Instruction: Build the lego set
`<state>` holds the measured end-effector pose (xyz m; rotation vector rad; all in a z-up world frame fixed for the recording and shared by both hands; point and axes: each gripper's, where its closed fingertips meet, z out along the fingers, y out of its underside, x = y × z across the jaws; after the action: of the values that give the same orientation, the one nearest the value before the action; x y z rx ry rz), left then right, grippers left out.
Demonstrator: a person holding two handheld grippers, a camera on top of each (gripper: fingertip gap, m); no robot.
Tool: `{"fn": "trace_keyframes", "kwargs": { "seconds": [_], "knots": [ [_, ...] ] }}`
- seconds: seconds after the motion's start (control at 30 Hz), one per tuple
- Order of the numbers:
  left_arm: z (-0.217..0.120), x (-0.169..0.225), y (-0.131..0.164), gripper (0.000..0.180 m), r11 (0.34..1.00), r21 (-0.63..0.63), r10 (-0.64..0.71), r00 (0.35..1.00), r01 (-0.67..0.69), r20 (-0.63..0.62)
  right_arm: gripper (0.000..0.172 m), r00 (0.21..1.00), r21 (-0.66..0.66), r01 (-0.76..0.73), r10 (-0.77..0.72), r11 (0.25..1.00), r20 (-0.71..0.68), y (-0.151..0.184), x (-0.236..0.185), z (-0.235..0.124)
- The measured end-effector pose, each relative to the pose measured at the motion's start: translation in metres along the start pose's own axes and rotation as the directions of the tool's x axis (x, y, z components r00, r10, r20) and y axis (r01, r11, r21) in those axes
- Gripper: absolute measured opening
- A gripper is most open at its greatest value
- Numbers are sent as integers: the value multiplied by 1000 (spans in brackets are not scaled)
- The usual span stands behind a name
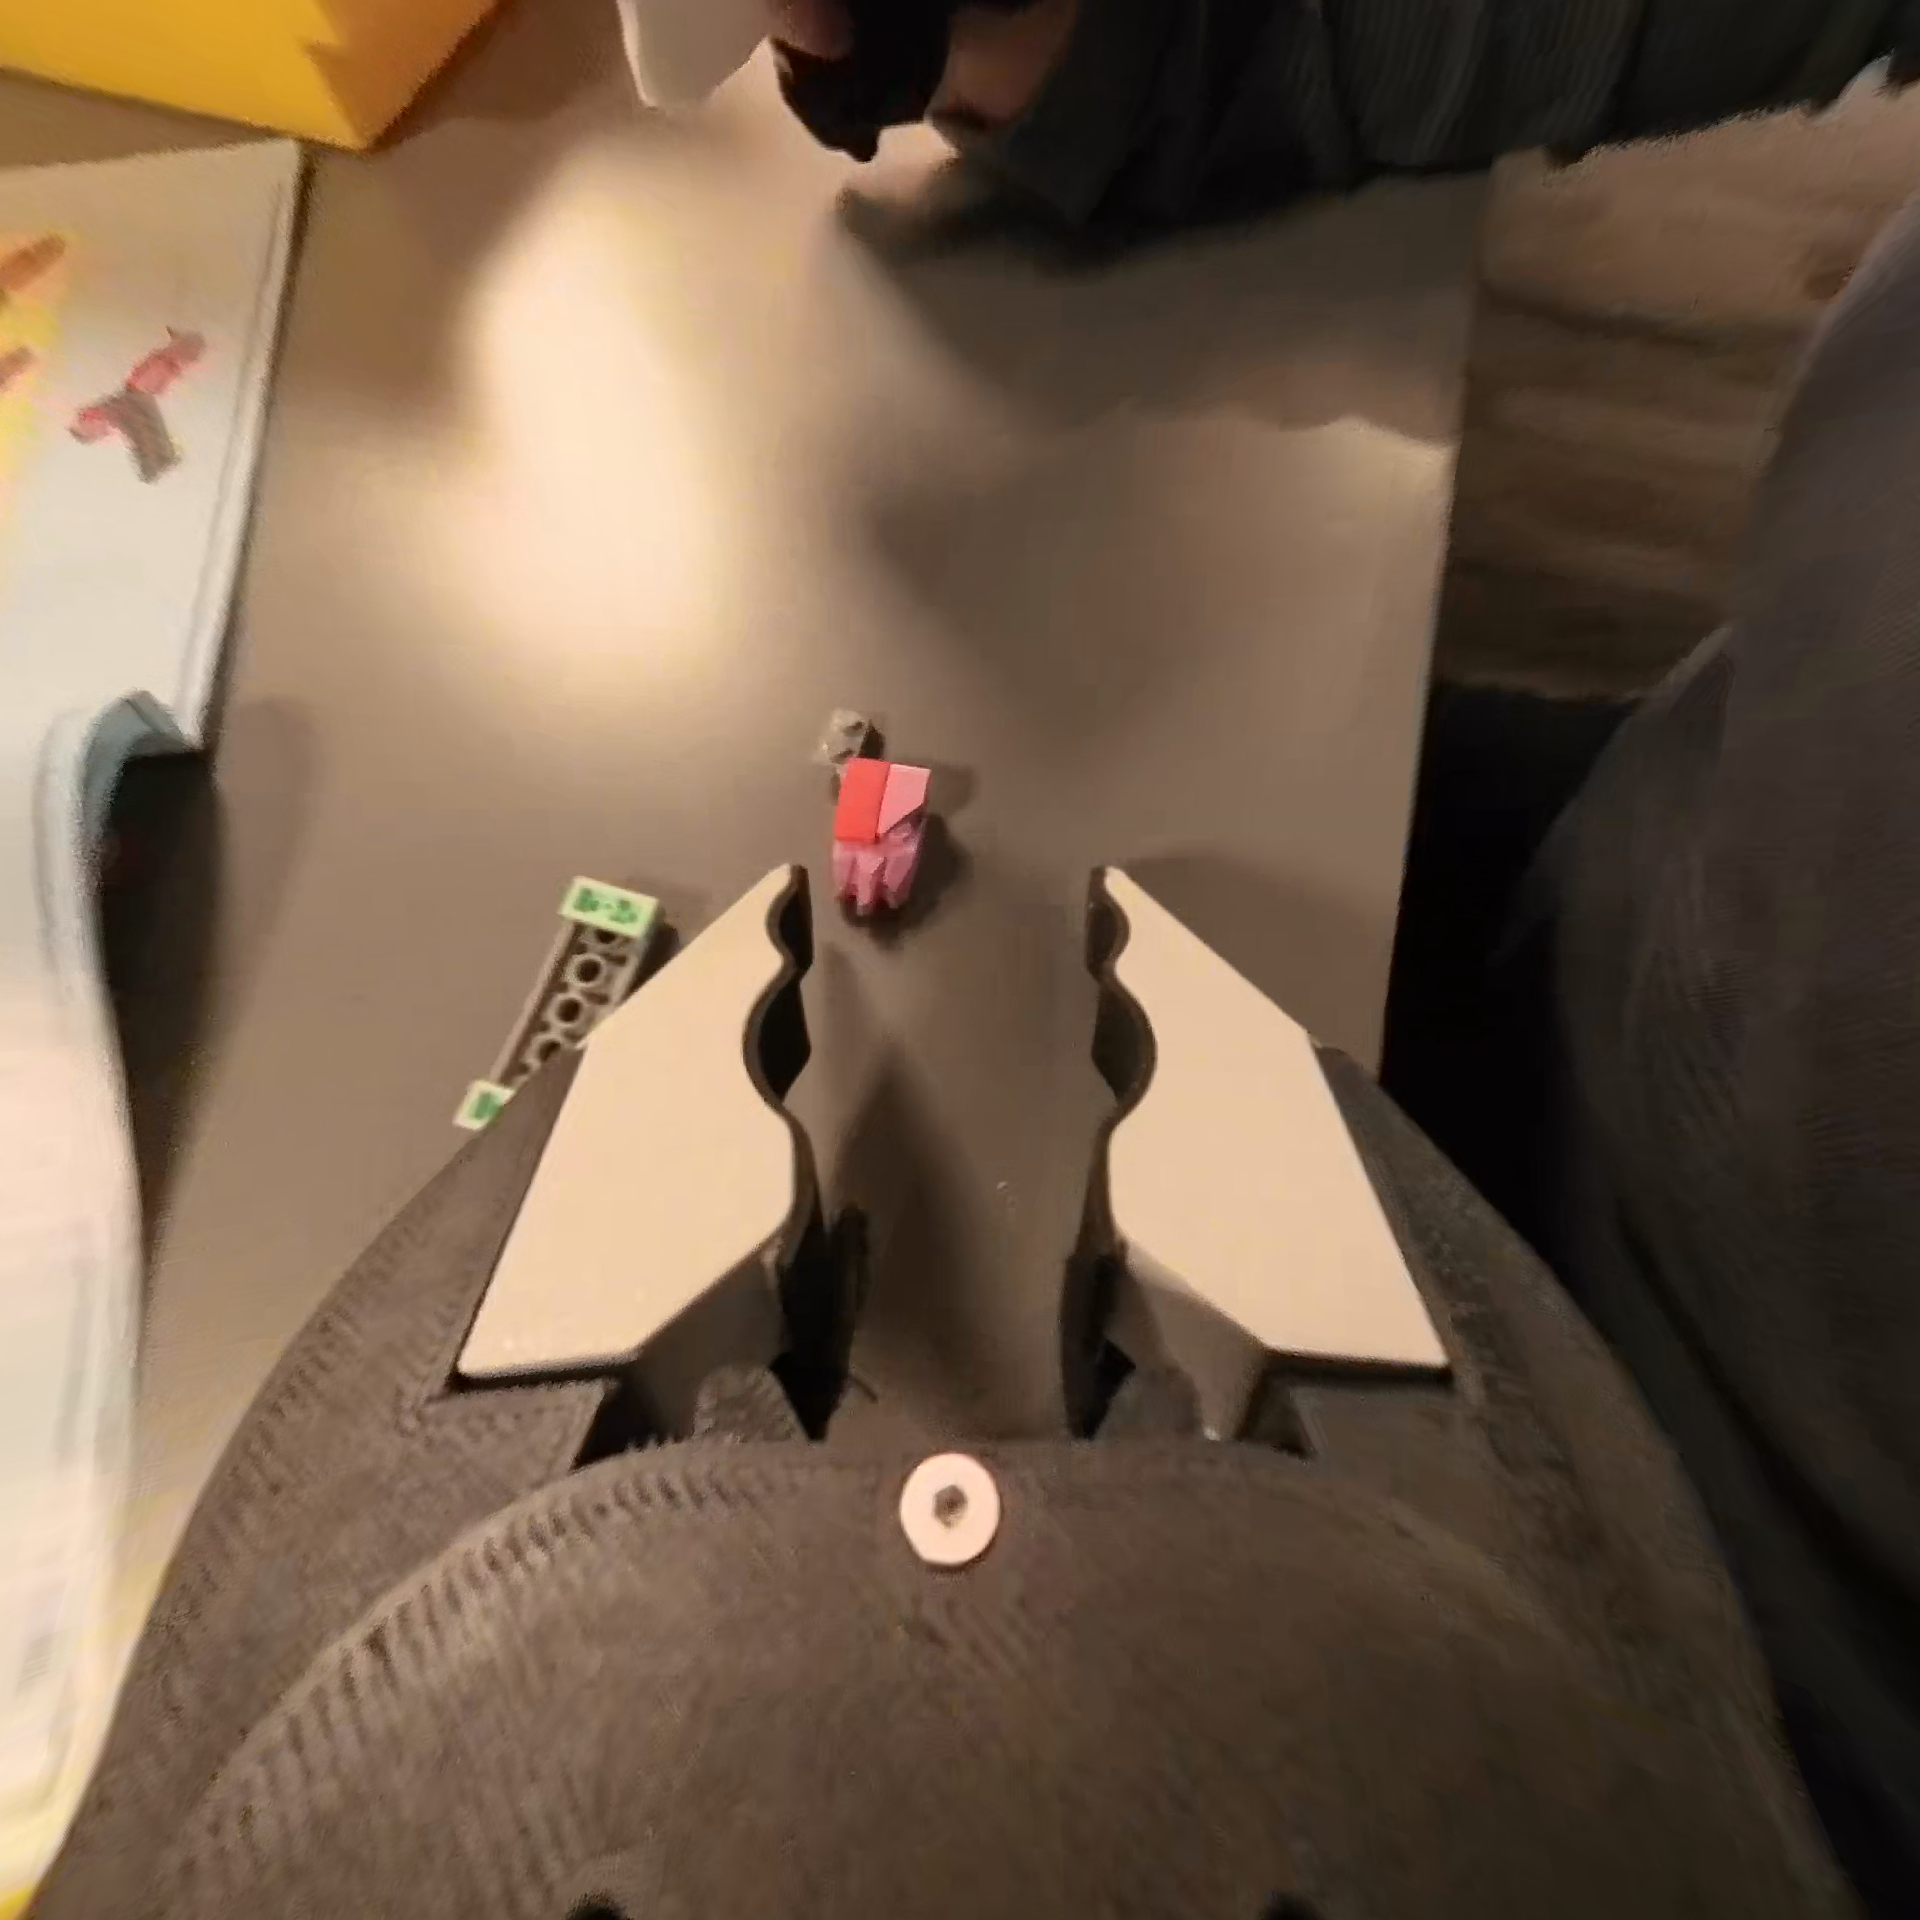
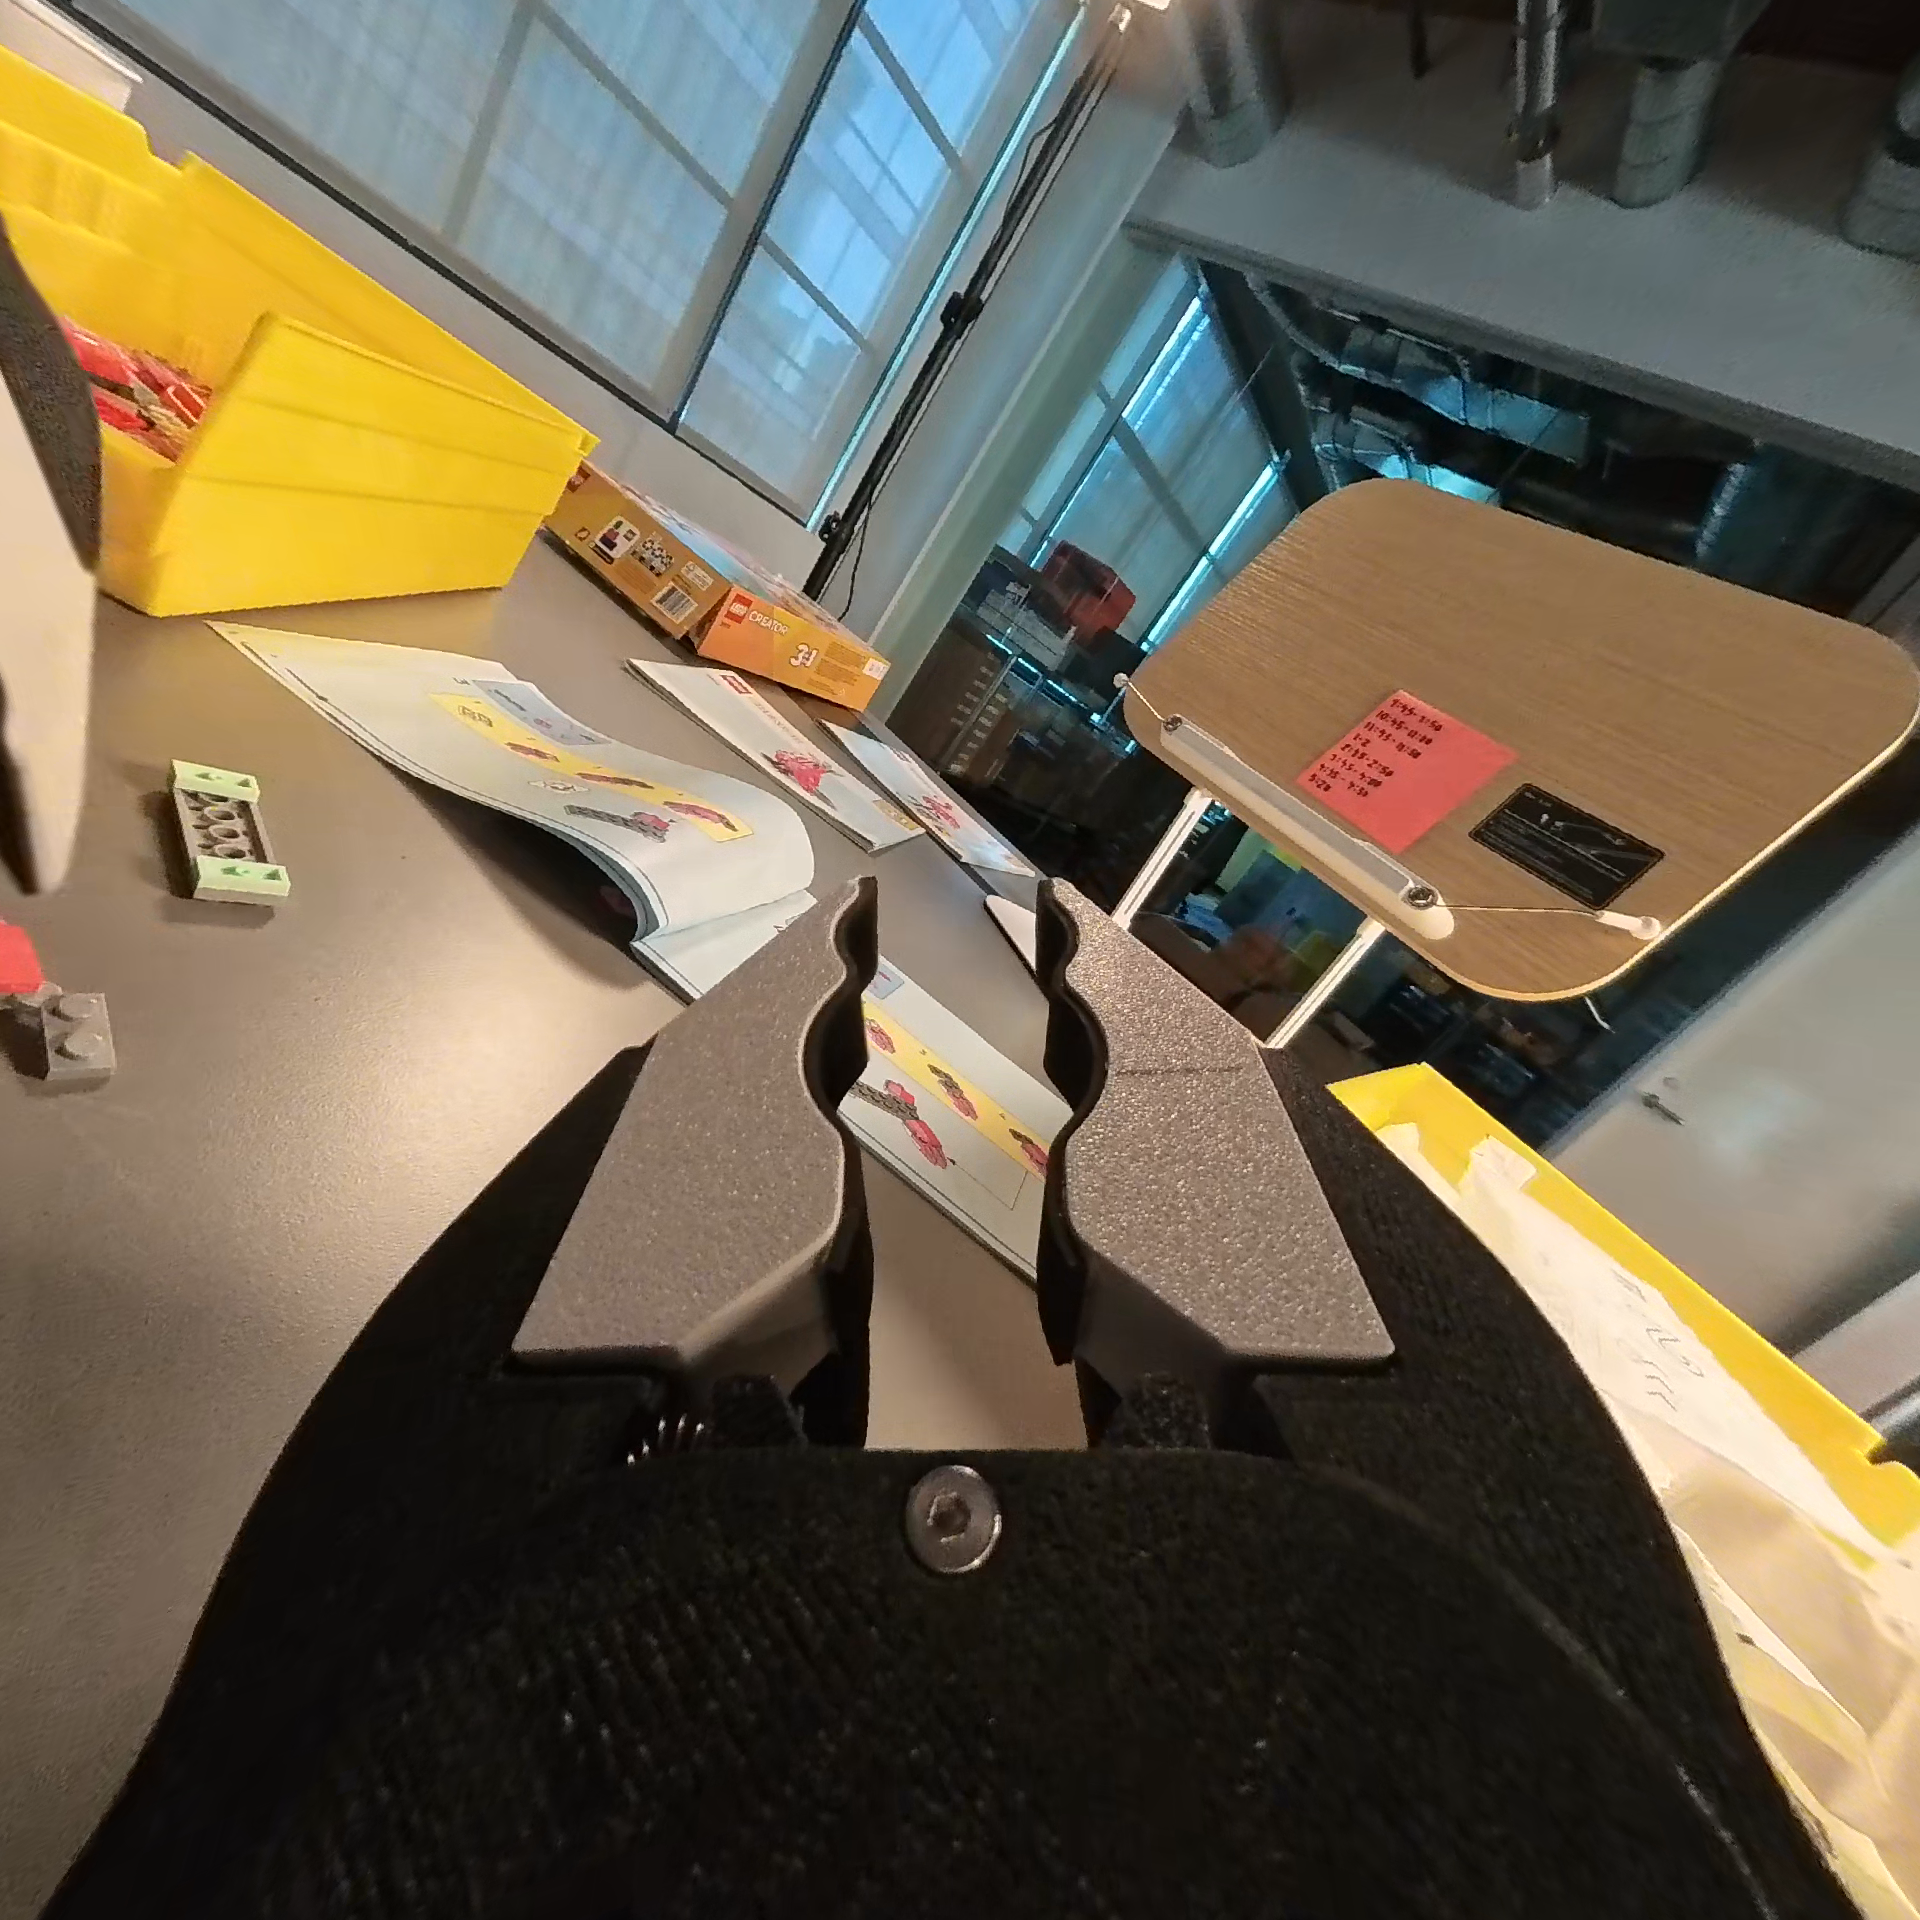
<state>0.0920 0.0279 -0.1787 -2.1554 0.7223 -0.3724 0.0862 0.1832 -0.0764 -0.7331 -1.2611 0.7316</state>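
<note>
Left gripper point(image 1: 948, 883) fingers wide apart, bare, blurred pink-red brick piece point(image 1: 878, 831) just ahead, right gripper point(image 2: 956, 904) fingers parted, bare

Left gripper point(image 1: 948, 883) beige-fingered, black-bodied; right gripper point(image 2: 956, 899) grey-fingered, black-bodied.

- In my right wrist view, tall gridded windows point(image 2: 644, 208) fill the upper left, showing blue daylight.
- A grey table point(image 2: 312, 1091) spreads across the lower left.
- At centre right stands a tilted wooden board point(image 2: 1558, 644) on a white stand.
- Ducts point(image 2: 1662, 104) hang along the top right.
- In my left wrist view, a warm glare point(image 1: 582, 436) lies on the tabletop, upper centre.
</note>
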Motion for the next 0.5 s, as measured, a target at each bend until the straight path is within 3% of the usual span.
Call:
{"fn": "trace_keyframes", "kwargs": {
  "seconds": [0.1, 0.5],
  "knots": [
    [-2, 3, 0, 52, 997, 12, -77, 995, 78, -70, 28, 1000, 2, -3, 3, 1000, -2, 0, 1, 0],
    [1, 4, 4, 48, 997, -21, -72, 995, 70, -70, 26, 1000, 7, -30, 30, 1000, -8, -1, 3, -2]
  ]
}}
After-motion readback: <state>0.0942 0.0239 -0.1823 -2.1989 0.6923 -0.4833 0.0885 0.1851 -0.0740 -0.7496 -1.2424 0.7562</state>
